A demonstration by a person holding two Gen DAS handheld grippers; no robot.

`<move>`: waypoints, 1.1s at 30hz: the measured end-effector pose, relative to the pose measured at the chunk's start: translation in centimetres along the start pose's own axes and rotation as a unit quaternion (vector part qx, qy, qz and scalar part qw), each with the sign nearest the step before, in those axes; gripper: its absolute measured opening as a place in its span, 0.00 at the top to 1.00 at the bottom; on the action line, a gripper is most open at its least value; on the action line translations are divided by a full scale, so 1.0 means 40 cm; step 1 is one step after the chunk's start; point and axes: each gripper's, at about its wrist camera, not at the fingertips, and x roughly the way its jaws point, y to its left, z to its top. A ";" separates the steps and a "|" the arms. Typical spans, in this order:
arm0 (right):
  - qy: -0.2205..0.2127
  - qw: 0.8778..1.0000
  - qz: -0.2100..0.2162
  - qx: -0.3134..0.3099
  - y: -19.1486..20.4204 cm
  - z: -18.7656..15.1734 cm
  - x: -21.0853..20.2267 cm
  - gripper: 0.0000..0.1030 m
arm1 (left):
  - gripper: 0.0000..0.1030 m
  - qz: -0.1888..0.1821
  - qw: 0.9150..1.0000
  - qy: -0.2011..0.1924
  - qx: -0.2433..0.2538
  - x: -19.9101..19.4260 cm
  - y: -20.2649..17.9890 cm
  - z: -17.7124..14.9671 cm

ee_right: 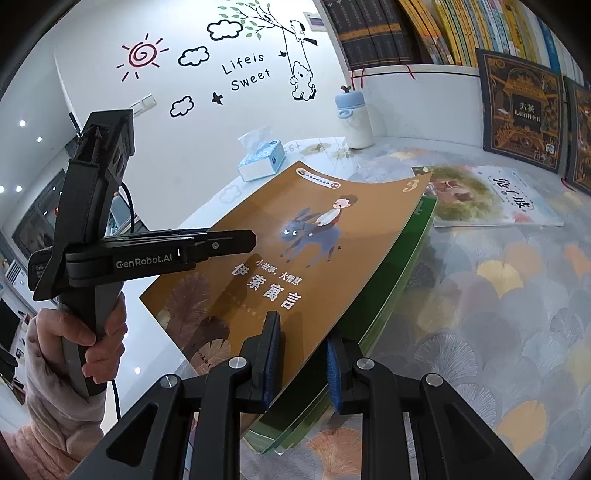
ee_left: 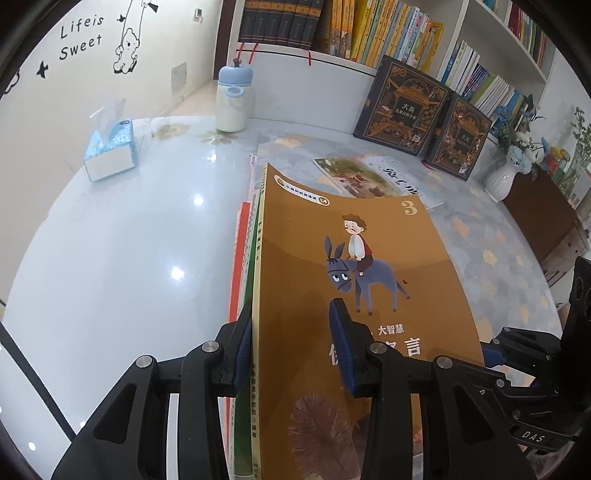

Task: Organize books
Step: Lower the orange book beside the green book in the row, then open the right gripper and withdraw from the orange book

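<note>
A stack of thin books with an orange-brown donkey cover on top [ee_left: 354, 266] is held tilted above the table; it also shows in the right wrist view [ee_right: 295, 258]. Green and red books lie under it [ee_right: 399, 266]. My left gripper [ee_left: 291, 350] is shut on the stack at its spine side. My right gripper [ee_right: 303, 358] is shut on the stack's opposite long edge. The left gripper's body also shows in the right wrist view [ee_right: 207, 243]. A white picture book [ee_right: 495, 199] lies flat on the table beyond the stack.
Two dark ornate books [ee_left: 402, 107] lean against the bookshelf [ee_left: 369, 29] at the back. A blue-lidded bottle [ee_left: 234, 99] and a tissue box [ee_left: 110, 149] stand on the glossy table [ee_left: 129, 240]. A white vase with flowers [ee_left: 502, 181] stands at the right.
</note>
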 end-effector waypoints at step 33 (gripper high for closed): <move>0.007 0.986 0.069 0.151 -0.259 -0.014 -0.117 0.36 | 0.64 0.044 0.997 -0.066 0.012 -0.109 -0.151 -0.038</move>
